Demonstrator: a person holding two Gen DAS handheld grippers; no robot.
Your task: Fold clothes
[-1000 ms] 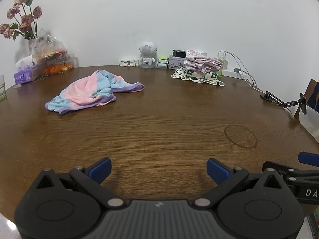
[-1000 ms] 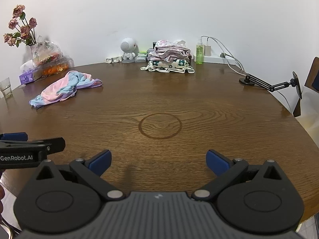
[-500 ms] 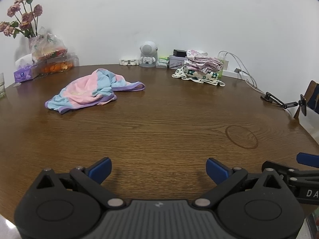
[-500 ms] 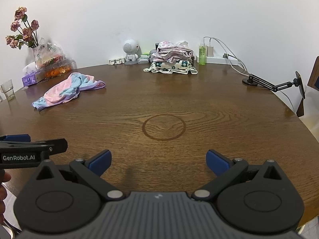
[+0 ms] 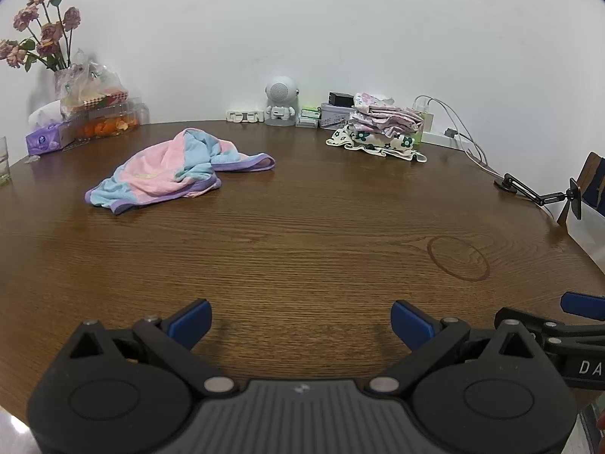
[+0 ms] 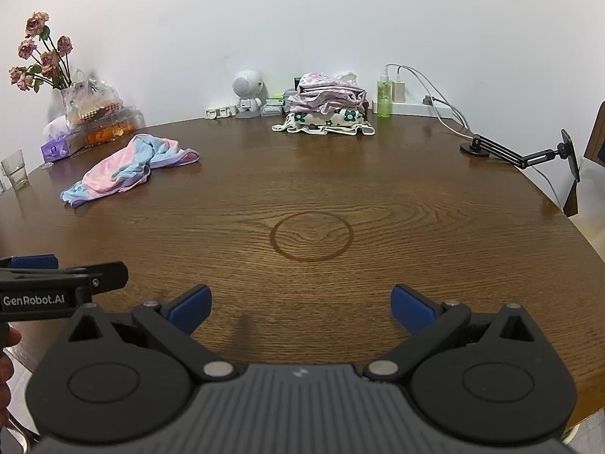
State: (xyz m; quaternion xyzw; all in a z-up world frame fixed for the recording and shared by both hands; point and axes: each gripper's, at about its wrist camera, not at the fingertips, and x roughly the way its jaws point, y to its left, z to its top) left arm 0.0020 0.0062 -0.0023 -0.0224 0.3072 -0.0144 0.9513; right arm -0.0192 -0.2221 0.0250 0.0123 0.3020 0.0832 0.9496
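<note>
A crumpled pink, blue and purple garment (image 5: 170, 172) lies on the round wooden table (image 5: 302, 249), far left of centre; it also shows in the right wrist view (image 6: 124, 170). A stack of folded clothes (image 5: 378, 128) sits at the table's back, also in the right wrist view (image 6: 327, 108). My left gripper (image 5: 300, 321) is open and empty above the near table edge. My right gripper (image 6: 300, 308) is open and empty beside it, to its right. Both are far from the garment.
At the back left stand a vase of flowers (image 5: 41, 38), a tissue pack (image 5: 47, 142), a snack box (image 5: 107, 121) and a glass (image 6: 15, 170). A speaker figure (image 5: 280, 100), a green bottle (image 6: 383, 92), cables and a black phone holder (image 6: 522, 155) are at back and right.
Both grippers have drifted slightly forward and up over the table; the view shifts a little. Both stay open and empty. The garment has not moved.
</note>
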